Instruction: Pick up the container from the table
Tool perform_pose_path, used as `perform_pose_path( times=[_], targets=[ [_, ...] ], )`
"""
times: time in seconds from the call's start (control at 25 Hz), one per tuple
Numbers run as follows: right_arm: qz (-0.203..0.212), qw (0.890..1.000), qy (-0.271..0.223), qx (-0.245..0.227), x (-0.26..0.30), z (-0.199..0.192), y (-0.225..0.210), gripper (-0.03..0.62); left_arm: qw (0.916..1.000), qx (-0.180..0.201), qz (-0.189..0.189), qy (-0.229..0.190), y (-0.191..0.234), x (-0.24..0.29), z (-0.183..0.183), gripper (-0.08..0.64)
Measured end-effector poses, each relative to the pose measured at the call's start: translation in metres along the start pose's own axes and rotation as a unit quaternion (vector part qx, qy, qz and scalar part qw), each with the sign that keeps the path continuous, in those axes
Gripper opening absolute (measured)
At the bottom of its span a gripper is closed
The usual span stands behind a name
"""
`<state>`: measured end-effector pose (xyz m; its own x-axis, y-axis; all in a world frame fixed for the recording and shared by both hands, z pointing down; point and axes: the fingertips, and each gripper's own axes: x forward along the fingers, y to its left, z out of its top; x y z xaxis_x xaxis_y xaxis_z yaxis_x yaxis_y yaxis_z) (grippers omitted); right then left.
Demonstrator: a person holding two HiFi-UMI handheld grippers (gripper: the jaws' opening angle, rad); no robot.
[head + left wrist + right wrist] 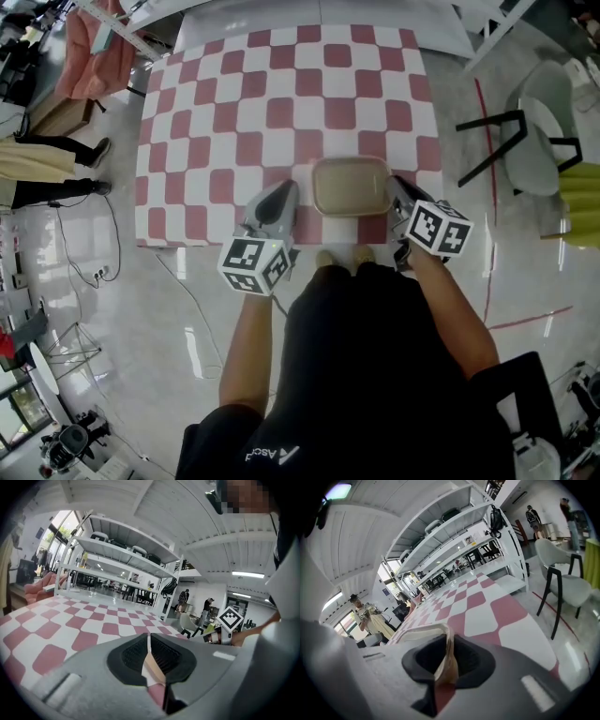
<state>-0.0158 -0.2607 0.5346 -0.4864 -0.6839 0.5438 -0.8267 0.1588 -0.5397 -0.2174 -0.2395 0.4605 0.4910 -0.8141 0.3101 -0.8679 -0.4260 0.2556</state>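
The right tool (447, 660) is pinching the thin side wall of the tan container (352, 186) — the wall is sitting right between its two jaws, and they are looking tight on it. The left tool (283, 192) is squeezing shut on nothing. It is hanging just beside the container's left side, not touching it as far as I can tell. The container is lying on the red-and-white checked counter (281, 84), near the edge closest to the person, between the two tools. So the grabbing part is looking done on one side. The lifting is not happening yet — the container seems to be resting flat on the counter, and it is waiting to go up.
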Motion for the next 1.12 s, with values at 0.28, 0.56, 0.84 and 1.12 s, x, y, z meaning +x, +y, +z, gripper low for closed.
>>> perform_pose_path(
  times=[0.28, 0.56, 0.84, 1.12],
  targets=[
    [-0.002, 1.0, -0.007, 0.009, 0.001, -0.002, -0.002, 0.051, 0.9863, -0.14, -0.064, 0.059, -0.005, 0.021, -0.023, 0.205],
    [-0.001, 1.0, -0.012, 0.017, -0.001, -0.002, -0.004, 0.049, 0.965, -0.207, -0.095, 0.129, 0.0, 0.039, -0.044, 0.272],
    [0.001, 1.0, -0.012, 0.021, -0.001, -0.001, -0.005, 0.049, 0.9175, -0.291, -0.192, 0.192, -0.033, 0.045, -0.064, 0.275],
    [0.01, 1.0, -0.015, 0.005, 0.0, 0.001, -0.003, 0.049, 0.9096, -0.3, -0.197, 0.21, -0.04, 0.052, -0.074, 0.275]
  ],
)
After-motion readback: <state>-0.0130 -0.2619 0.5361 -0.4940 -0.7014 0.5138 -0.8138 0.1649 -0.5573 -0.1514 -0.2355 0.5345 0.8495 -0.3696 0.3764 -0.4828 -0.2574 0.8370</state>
